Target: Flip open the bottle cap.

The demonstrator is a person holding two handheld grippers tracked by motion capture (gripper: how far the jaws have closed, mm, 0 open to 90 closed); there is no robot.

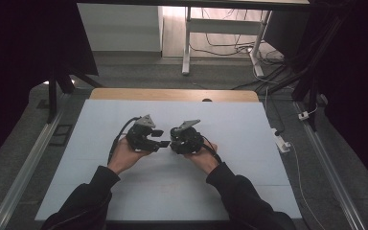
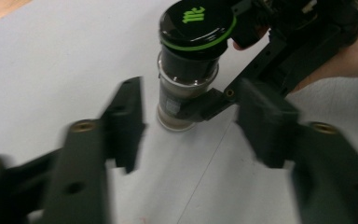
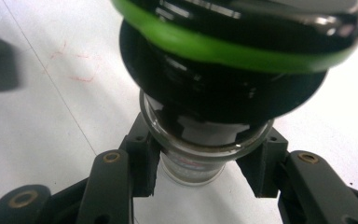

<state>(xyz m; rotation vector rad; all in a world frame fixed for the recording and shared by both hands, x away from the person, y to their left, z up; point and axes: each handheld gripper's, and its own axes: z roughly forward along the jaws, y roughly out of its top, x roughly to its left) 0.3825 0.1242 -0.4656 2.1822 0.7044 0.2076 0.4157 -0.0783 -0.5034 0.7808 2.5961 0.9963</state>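
A glass jar (image 2: 189, 70) with a black lid ringed in green stands upright on the white table (image 1: 230, 187). My right gripper (image 3: 200, 165) is shut on the jar's glass body just below the lid, one pad on each side. One of its fingers (image 2: 209, 103) reaches across the jar's lower part in the left gripper view. My left gripper (image 2: 193, 126) faces the jar from close by with its jaws apart and blurred; the jar stands beyond their tips, untouched by them. In the high view the left gripper (image 1: 157, 138) and right gripper (image 1: 173, 142) meet at mid-table, each in a hand.
A wooden strip (image 1: 172, 94) runs along the table's far edge. Metal rails (image 1: 326, 158) flank the table on both sides. A desk frame (image 1: 187, 48) and loose cables lie on the floor beyond. Faint red marks (image 3: 74, 70) show on the table top.
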